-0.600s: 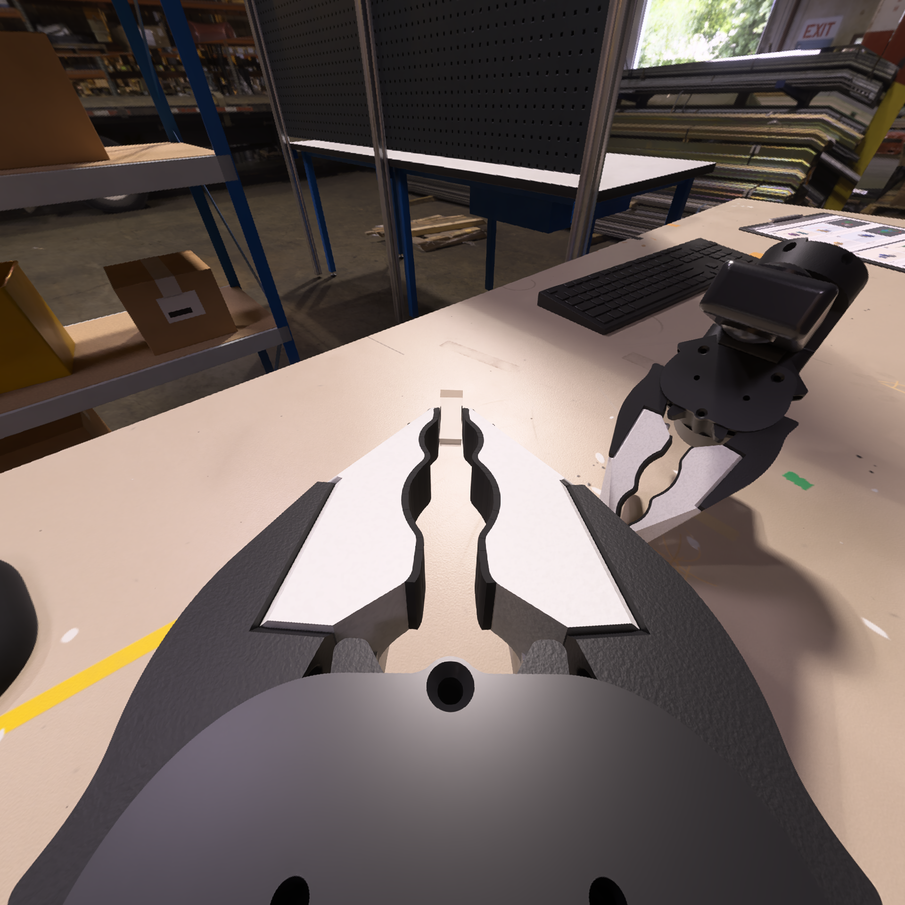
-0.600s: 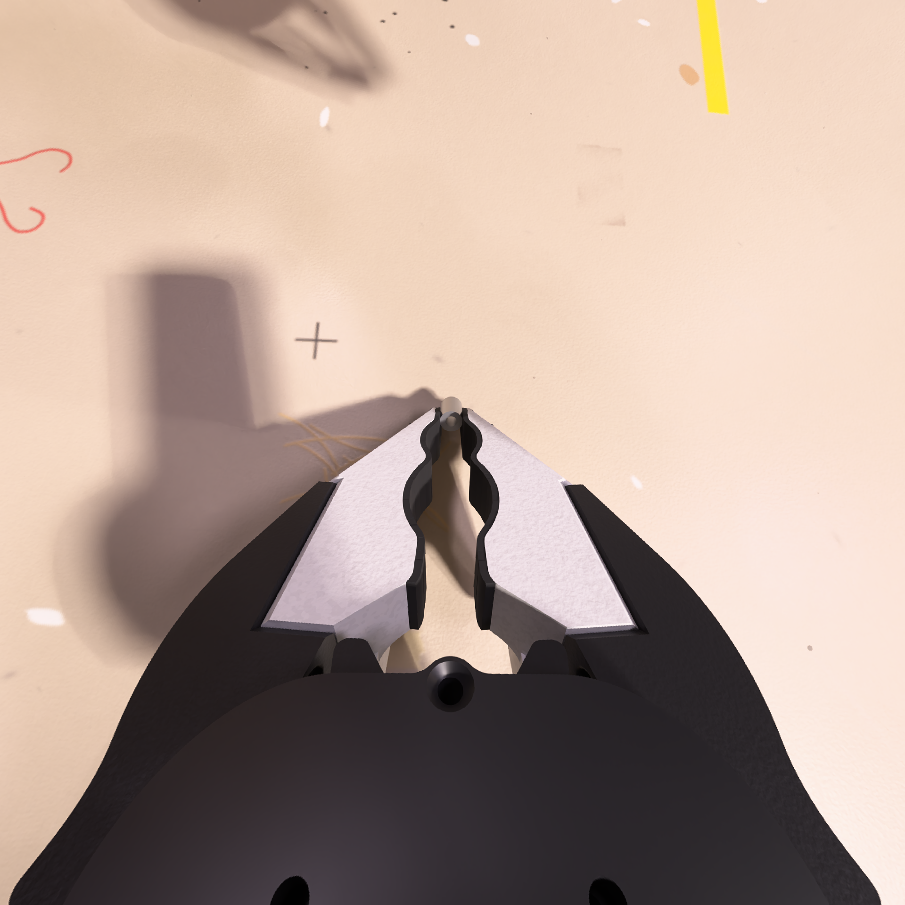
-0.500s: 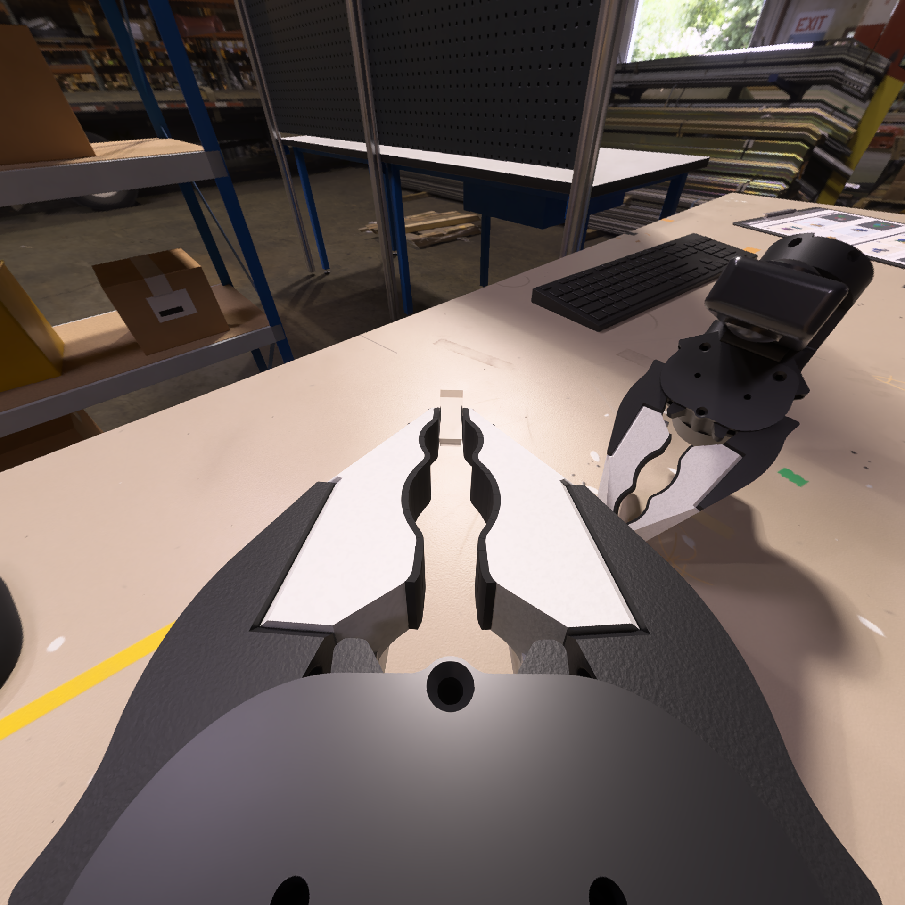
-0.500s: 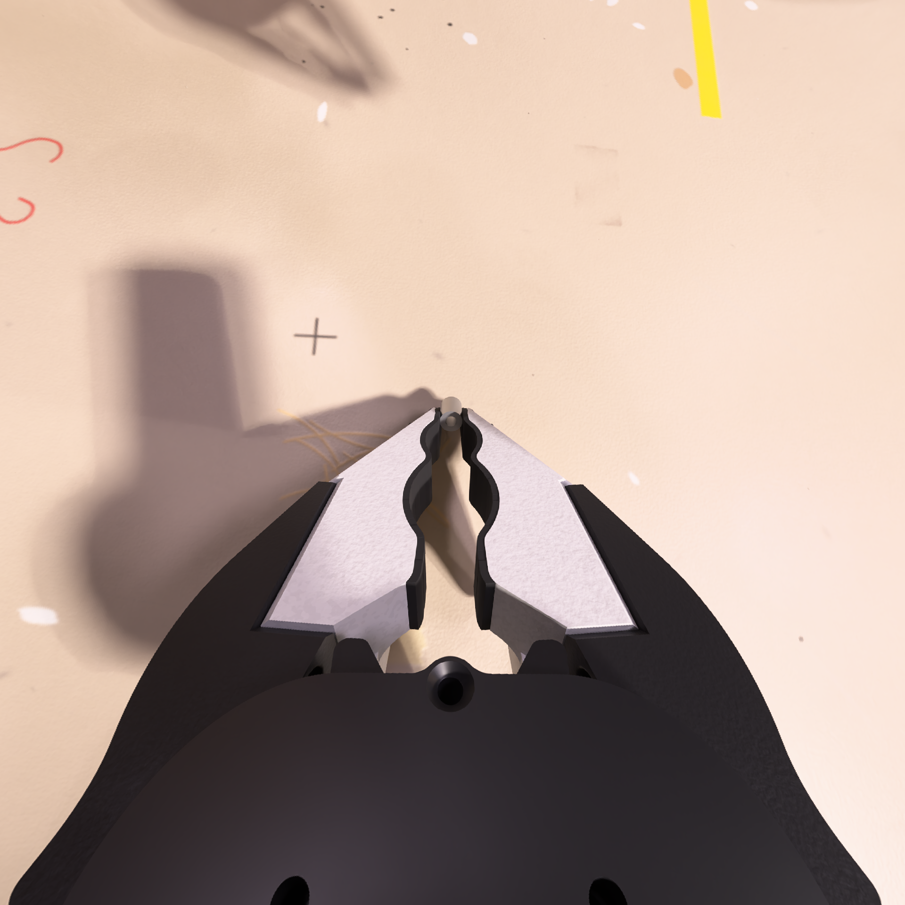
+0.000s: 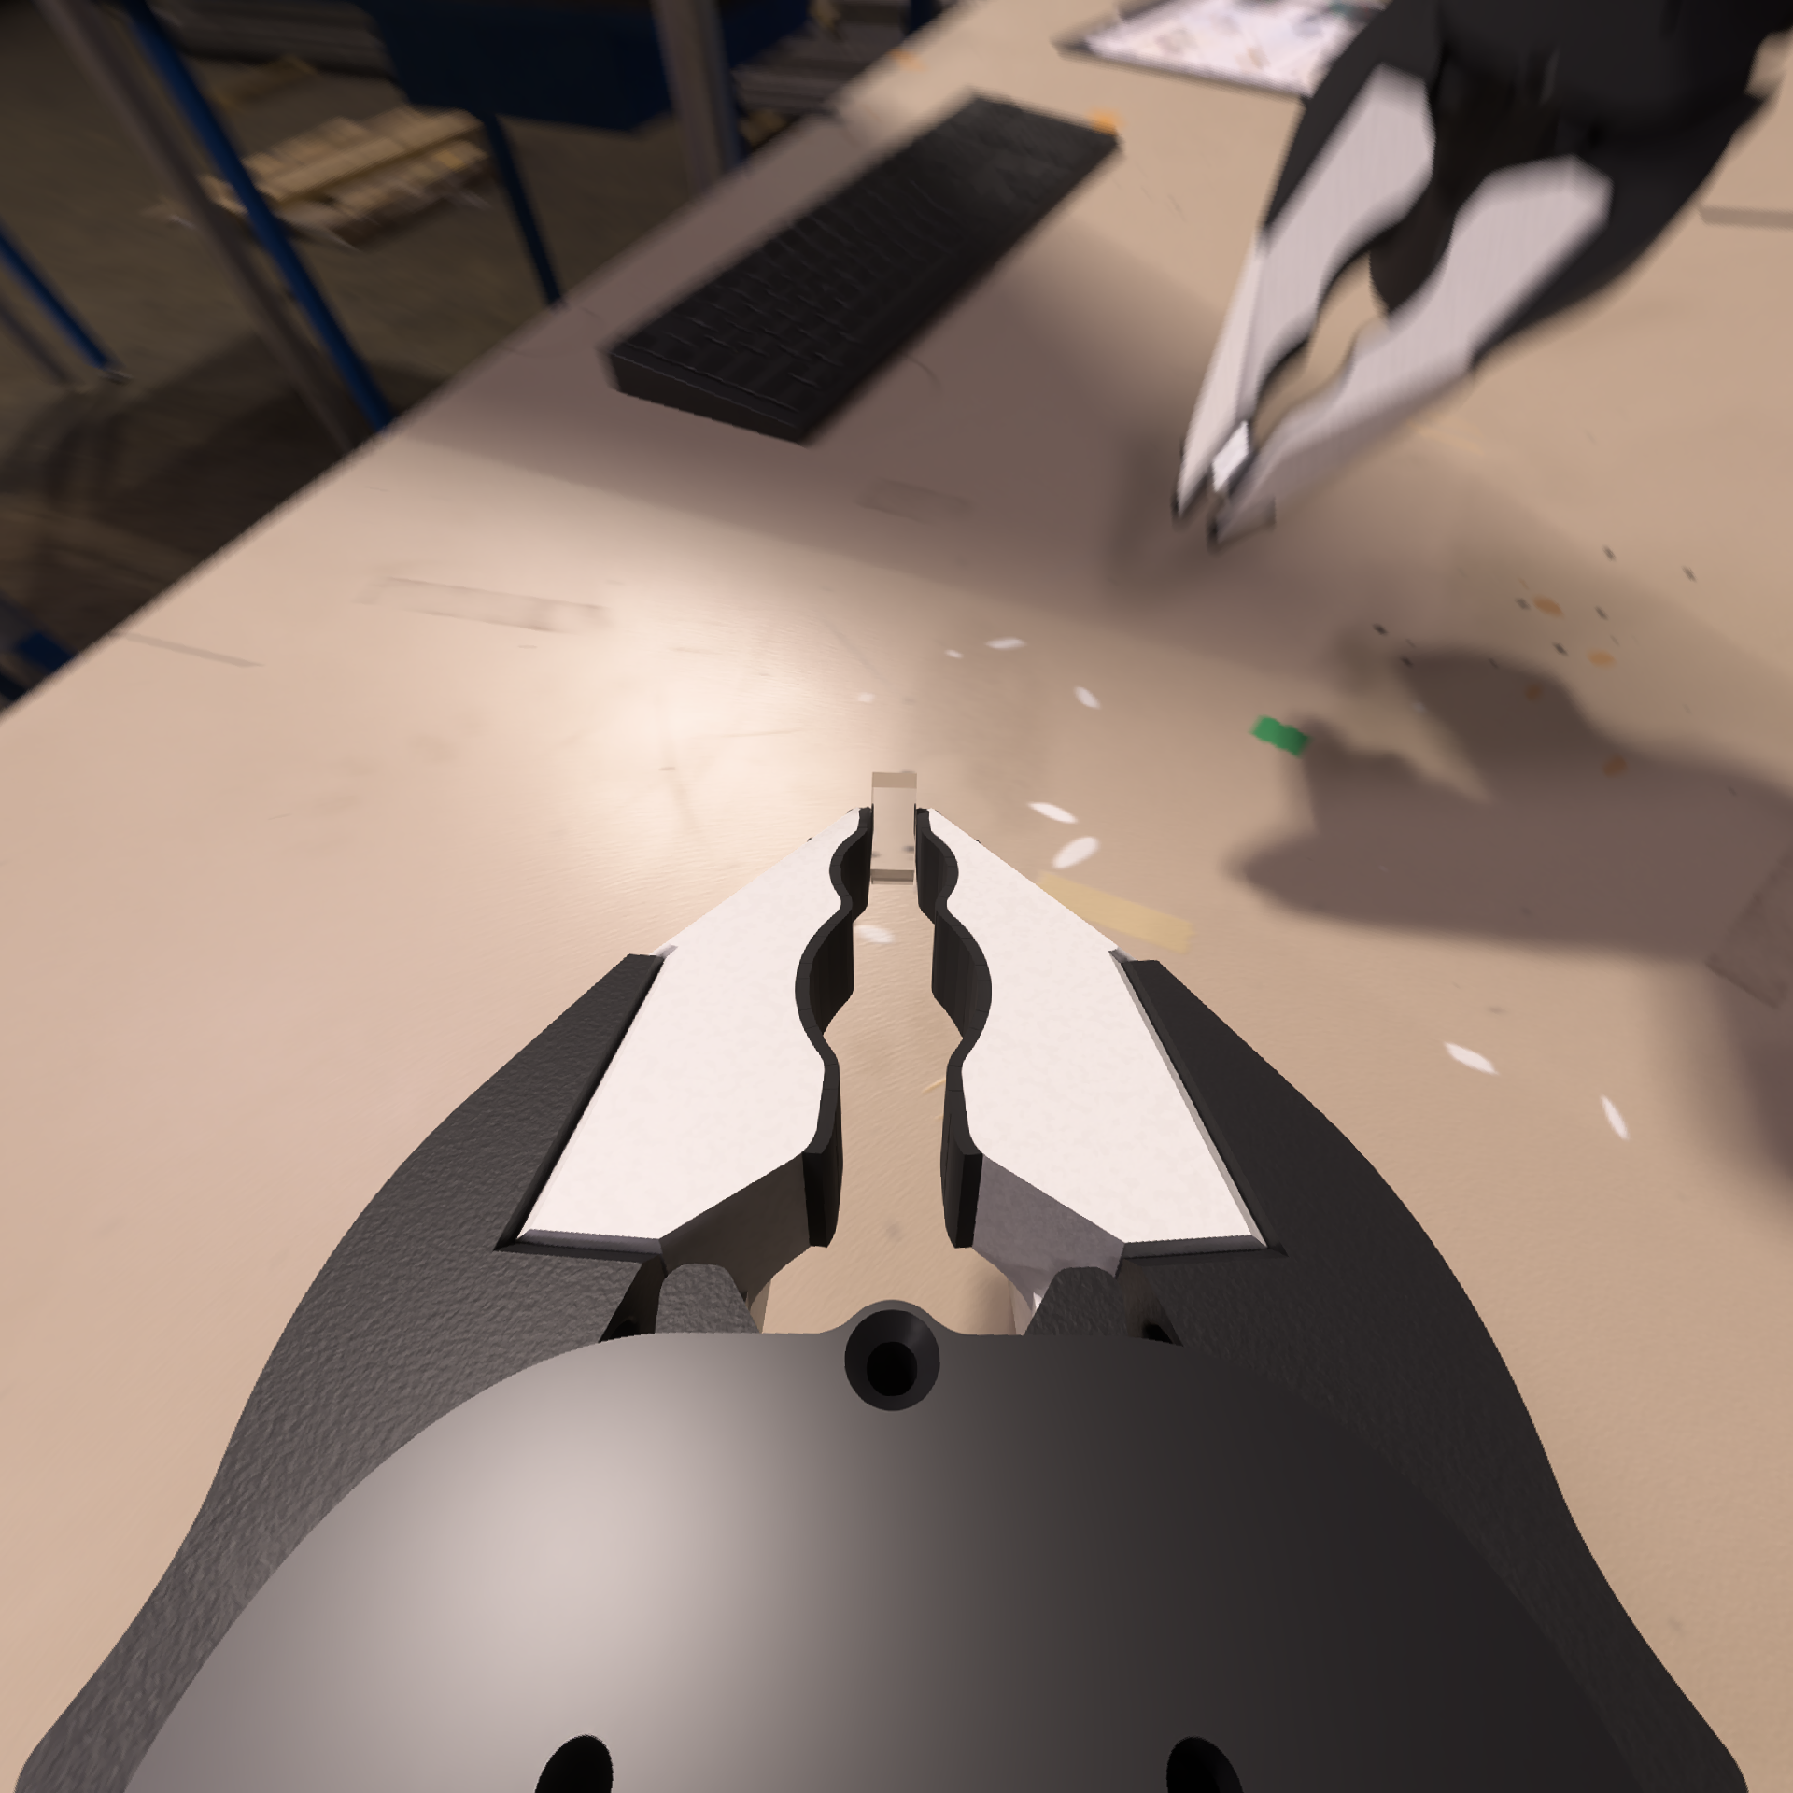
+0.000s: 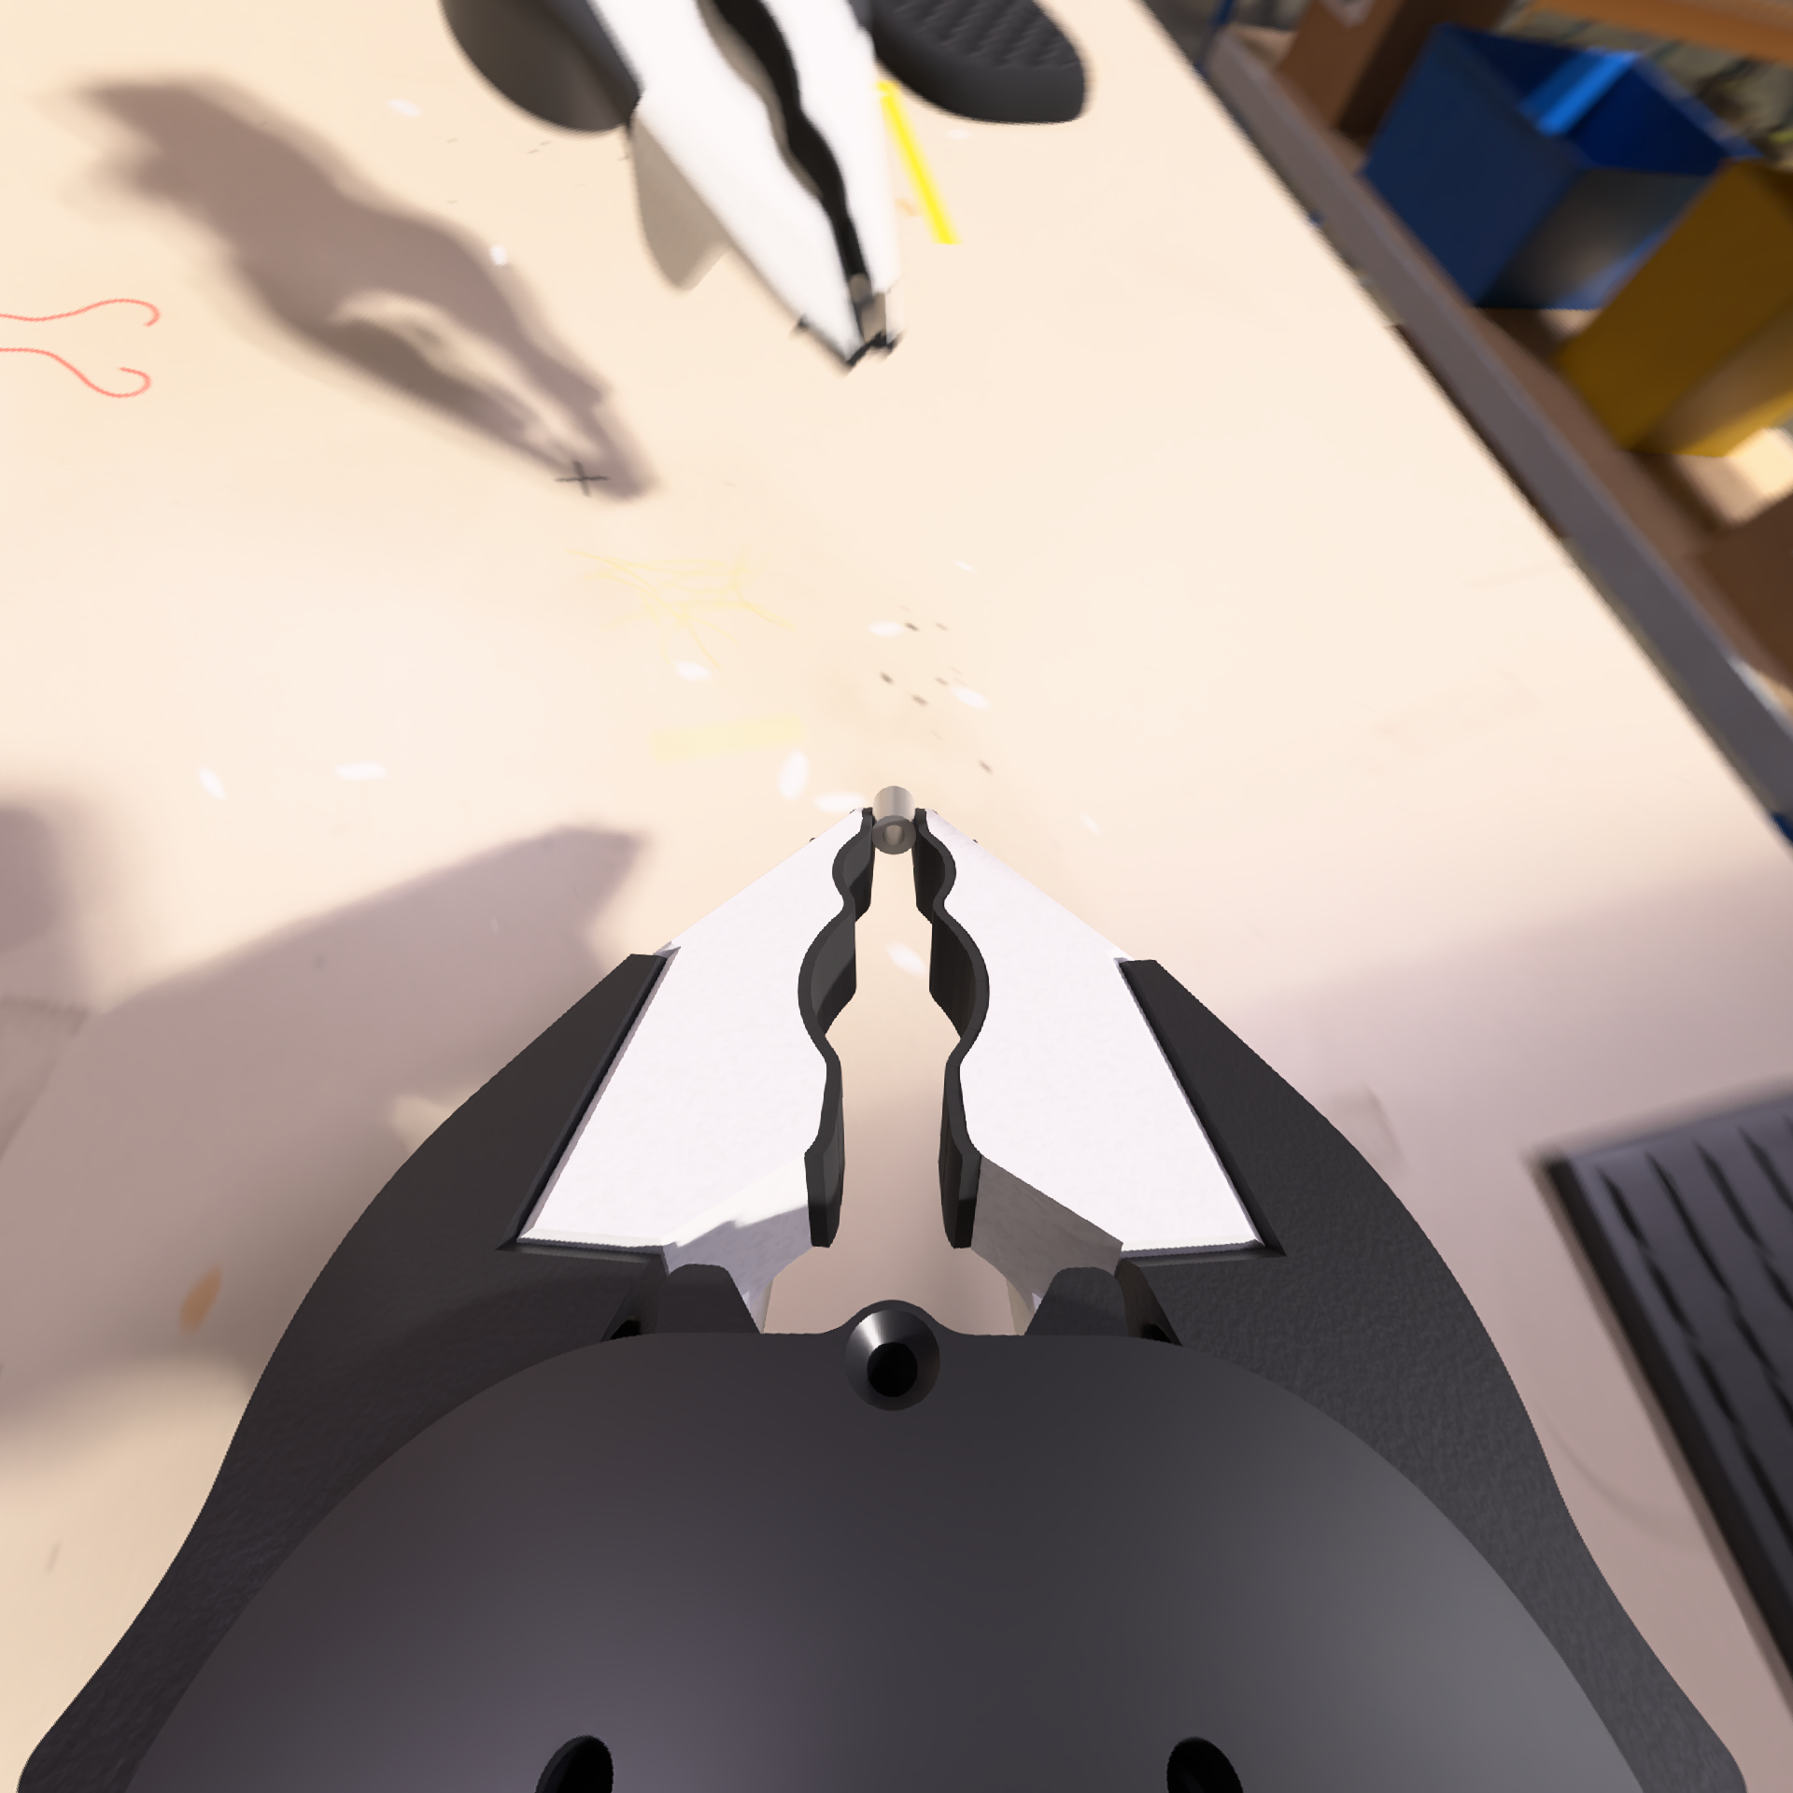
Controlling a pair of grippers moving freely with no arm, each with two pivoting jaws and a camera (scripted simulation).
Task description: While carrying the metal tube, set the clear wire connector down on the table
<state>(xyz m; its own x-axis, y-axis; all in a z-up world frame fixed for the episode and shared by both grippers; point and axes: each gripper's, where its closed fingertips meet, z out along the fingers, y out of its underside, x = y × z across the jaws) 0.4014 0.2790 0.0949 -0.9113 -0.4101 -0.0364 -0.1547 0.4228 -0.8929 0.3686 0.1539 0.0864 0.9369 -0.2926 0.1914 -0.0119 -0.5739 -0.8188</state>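
The left gripper (image 5: 894, 825), black-shelled with white finger plates, is pinched on a small clear rectangular block, the clear wire connector (image 5: 894, 827), which stands between the fingertips and pokes out just past them above the beige worktable (image 5: 388, 873). Whether the connector touches the table cannot be told from the left wrist view.

The right gripper (image 6: 893, 825) is clamped on a short grey metal tube (image 6: 892, 820), held at the very tips with its open end facing back toward the camera, above the pale tabletop.

From the left wrist view, a flat black keyboard (image 5: 863, 262) lies at about 12 o'clock, the blurred right gripper hangs at 1 o'clock (a small pale piece shows at its tips), and a green scrap (image 5: 1279, 733) sits on the table at 2 o'clock.

From the right wrist view, the left gripper appears blurred at 12 o'clock, a yellow stripe (image 6: 917, 165) just beside it, a red scribble (image 6: 87, 349) at 10 o'clock, and blue and yellow bins (image 6: 1572, 194) beyond the table edge at 2 o'clock.
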